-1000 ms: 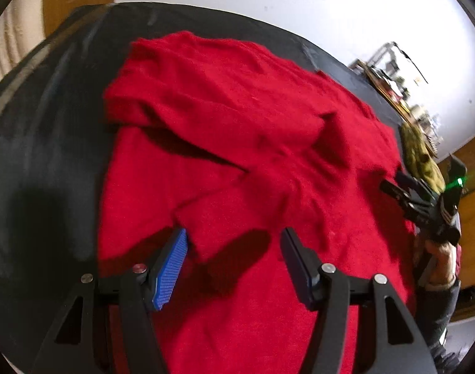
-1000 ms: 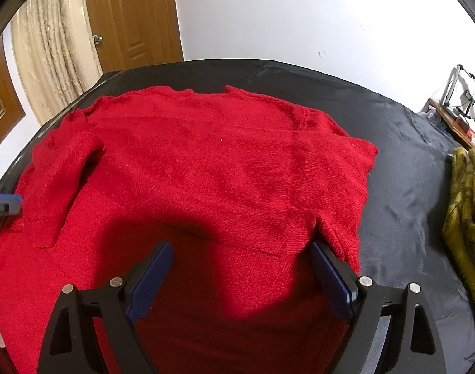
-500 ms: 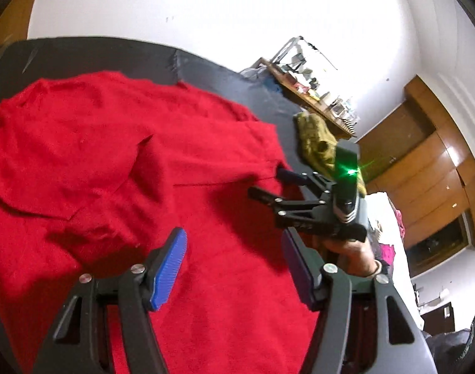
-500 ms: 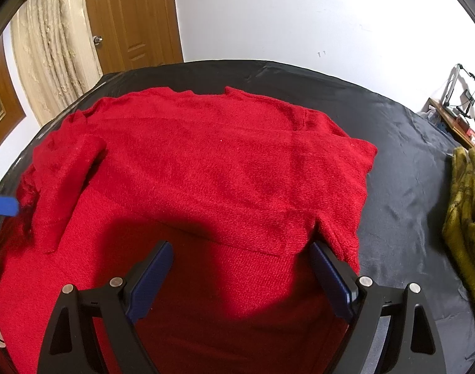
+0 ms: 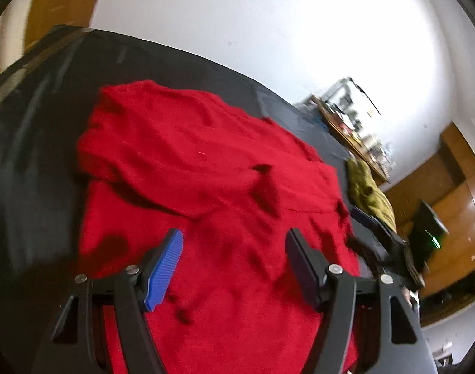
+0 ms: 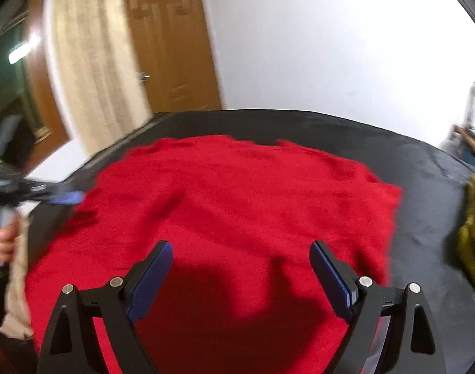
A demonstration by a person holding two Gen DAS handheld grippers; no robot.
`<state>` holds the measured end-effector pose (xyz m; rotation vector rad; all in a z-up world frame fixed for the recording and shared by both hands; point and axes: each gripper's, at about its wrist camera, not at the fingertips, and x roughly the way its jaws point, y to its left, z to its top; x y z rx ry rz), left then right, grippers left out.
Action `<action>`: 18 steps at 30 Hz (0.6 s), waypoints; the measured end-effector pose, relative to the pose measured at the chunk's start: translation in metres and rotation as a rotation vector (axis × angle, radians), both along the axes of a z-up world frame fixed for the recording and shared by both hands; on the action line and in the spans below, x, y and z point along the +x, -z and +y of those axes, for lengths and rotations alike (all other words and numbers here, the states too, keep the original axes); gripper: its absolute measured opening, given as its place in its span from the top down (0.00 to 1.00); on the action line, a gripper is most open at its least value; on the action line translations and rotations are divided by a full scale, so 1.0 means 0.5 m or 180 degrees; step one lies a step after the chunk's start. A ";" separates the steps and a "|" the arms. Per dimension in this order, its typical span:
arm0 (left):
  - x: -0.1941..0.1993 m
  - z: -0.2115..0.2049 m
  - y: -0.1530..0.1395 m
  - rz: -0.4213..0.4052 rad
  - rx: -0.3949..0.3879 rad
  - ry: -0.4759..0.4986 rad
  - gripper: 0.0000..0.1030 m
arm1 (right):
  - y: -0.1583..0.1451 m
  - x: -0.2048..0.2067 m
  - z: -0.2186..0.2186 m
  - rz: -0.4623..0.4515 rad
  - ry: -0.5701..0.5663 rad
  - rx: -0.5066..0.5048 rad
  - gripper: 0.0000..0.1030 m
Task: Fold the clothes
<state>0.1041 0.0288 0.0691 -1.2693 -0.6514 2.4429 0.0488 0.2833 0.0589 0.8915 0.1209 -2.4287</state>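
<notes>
A red knitted sweater (image 5: 206, 171) lies spread on the black table (image 5: 28, 155), with one sleeve folded across its body on the left. My left gripper (image 5: 234, 243) hovers above the sweater's near part; its jaws are opening and nothing is between them. My right gripper (image 6: 240, 252) stands wide open above the sweater (image 6: 237, 193), also with nothing between its fingers. The left wrist view catches the right gripper (image 5: 377, 230) at the sweater's right edge. In the right wrist view the left gripper (image 6: 50, 194) shows at the far left, blurred, held by a hand (image 6: 0, 243).
An olive-green garment (image 5: 368, 193) lies on the table to the right of the sweater, and it shows as well (image 6: 474, 233) at the right edge. A cluttered shelf (image 5: 346, 121) stands against the white wall. A wooden door (image 6: 172, 50) and a cream curtain (image 6: 91, 62) are behind the table.
Both grippers have lifted and tilted up, so more wall shows. The left view swung right, then back left. The left gripper's jaws have widened a little. The sweater lies as before.
</notes>
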 end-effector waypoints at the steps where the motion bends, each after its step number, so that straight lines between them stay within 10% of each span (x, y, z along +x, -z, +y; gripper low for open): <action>1: 0.001 -0.019 0.004 -0.0005 0.0034 -0.0058 0.28 | -0.011 0.021 -0.035 0.0078 -0.0153 0.0105 0.11; 10: 0.019 -0.120 0.045 -0.0010 0.0236 -0.0356 0.25 | 0.005 0.143 -0.359 0.0242 -0.1644 0.0968 0.11; 18: 0.021 -0.169 0.073 -0.0049 0.0388 -0.0454 0.24 | 0.065 0.083 -0.442 -0.0041 -0.1705 0.1124 0.12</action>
